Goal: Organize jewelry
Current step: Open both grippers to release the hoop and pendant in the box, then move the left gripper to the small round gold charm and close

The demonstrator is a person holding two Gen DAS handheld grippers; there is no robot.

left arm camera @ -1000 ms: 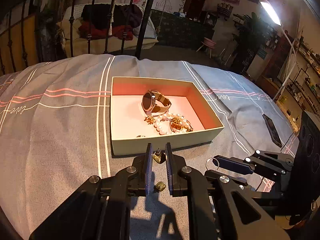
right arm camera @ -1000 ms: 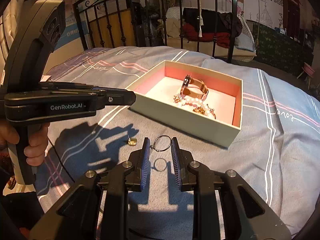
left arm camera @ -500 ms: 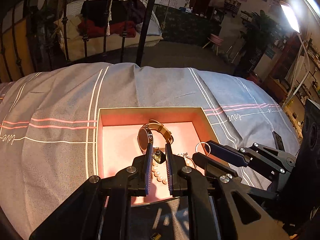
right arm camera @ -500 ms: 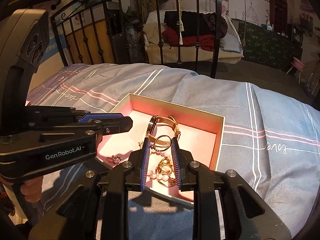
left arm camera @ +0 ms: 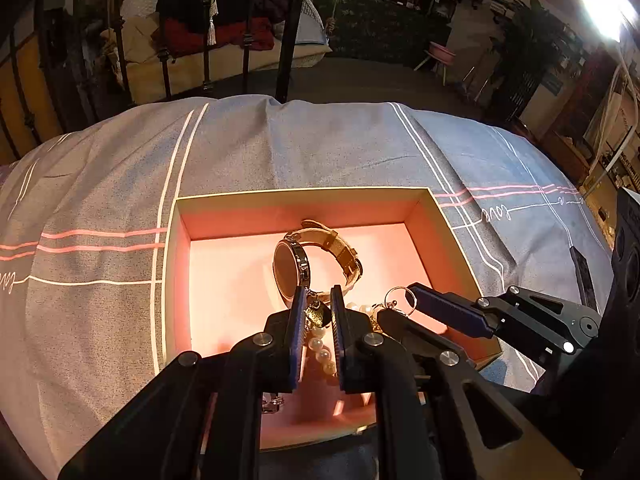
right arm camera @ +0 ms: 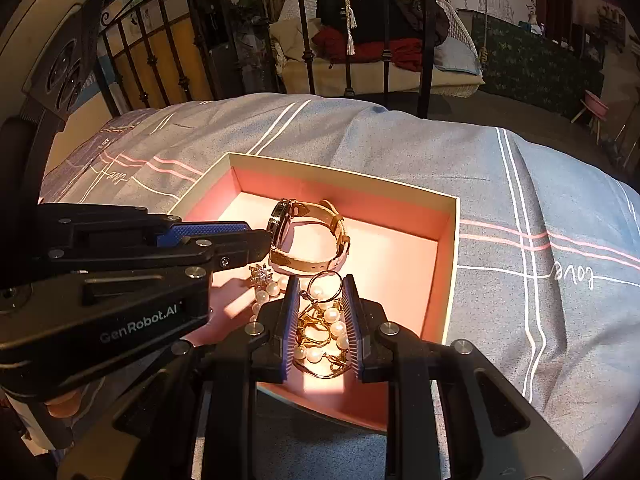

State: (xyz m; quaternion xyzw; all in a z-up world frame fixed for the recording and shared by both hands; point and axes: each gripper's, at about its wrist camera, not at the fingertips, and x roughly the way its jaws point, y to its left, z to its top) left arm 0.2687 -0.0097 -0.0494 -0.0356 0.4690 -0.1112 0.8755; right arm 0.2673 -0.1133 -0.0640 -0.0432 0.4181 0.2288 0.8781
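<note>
Two handheld grippers hover over an open jewelry box lying on a bed covered by a grey striped bedspread. The left gripper hangs above the box's near half, its jaws set narrow and pinching a small gold charm between the blue pads. The right gripper is poised over the near right part of the box, its jaws also narrow and closed on a thin silver ring, which stands upright between them.

Inside the box, on its pink lining, a gold-strapped watch rests on its side near the centre, its round face turned toward the box's left wall. Just nearer than the watch lies a strand of pearls tangled with a gold chain, directly beneath the right gripper. A small sparkling star-shaped piece sits on the lining just left of the pearls, close to the watch. Another small silvery item lies near the box's front wall, partly hidden by the left gripper.

Beyond the box, a black iron bed frame rises at the far edge of the bed. A dark flat object, too indistinct to identify, lies on the bedspread right of the box.
</note>
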